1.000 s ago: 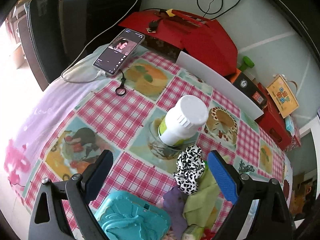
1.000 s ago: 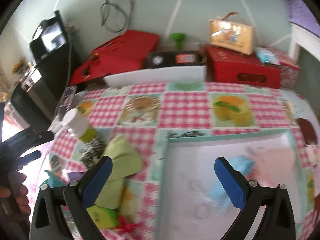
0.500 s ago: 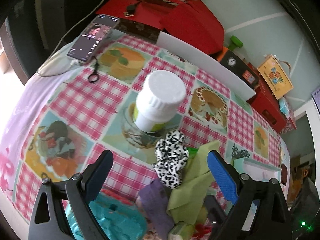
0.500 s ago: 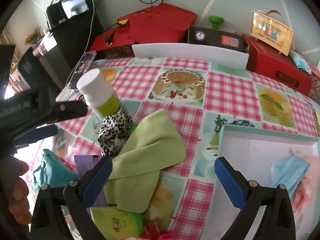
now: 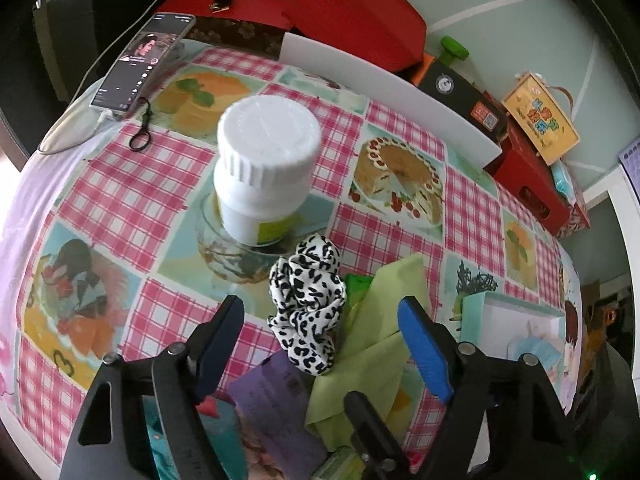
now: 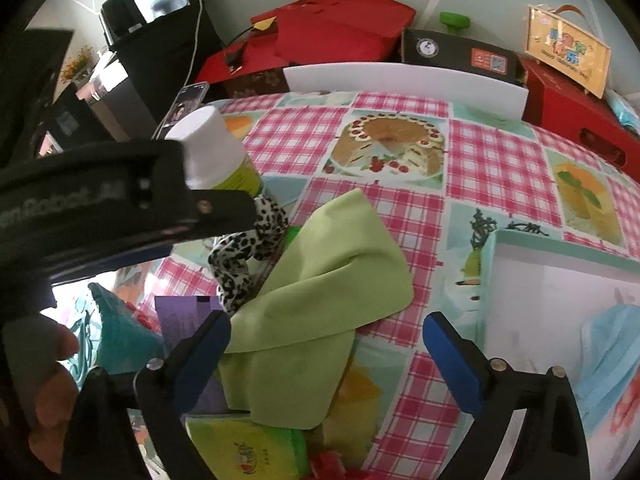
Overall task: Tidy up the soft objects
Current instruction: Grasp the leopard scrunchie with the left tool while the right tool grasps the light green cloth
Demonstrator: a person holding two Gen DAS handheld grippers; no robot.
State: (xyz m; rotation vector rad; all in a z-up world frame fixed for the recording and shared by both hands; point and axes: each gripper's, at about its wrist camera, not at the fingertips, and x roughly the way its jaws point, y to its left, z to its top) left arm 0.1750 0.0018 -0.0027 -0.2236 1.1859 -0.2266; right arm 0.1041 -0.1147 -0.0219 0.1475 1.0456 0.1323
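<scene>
Left wrist view, lower centre: my left gripper [image 5: 320, 340] is wide, jaws closing, pads pressing on nothing. Leopard-print scrunchie [image 5: 306, 304] lies between the fingers, nearer the blue right pad [image 5: 424, 350]. White bottle [image 5: 264, 168] stands just behind it at frame centre. Green cloth [image 5: 376, 340] crowds in from the right, partly under that pad. Purple card [image 5: 276, 400] and teal item [image 5: 224, 432] lie at the bottom edge. Phone [image 5: 144, 64] sits upper left on the checked tablecloth [image 5: 132, 184].

Right wrist view: my right gripper [image 6: 326, 354] is spread wide, jaws closing, gripping nothing. Green cloth [image 6: 320, 292] sprawls between the fingers, toward the left one. Left gripper's body [image 6: 120, 200] blocks the left side, hiding part of the scrunchie [image 6: 244, 256]. White tray [image 6: 560, 300] sits right, holding a light blue item [image 6: 616, 344].
</scene>
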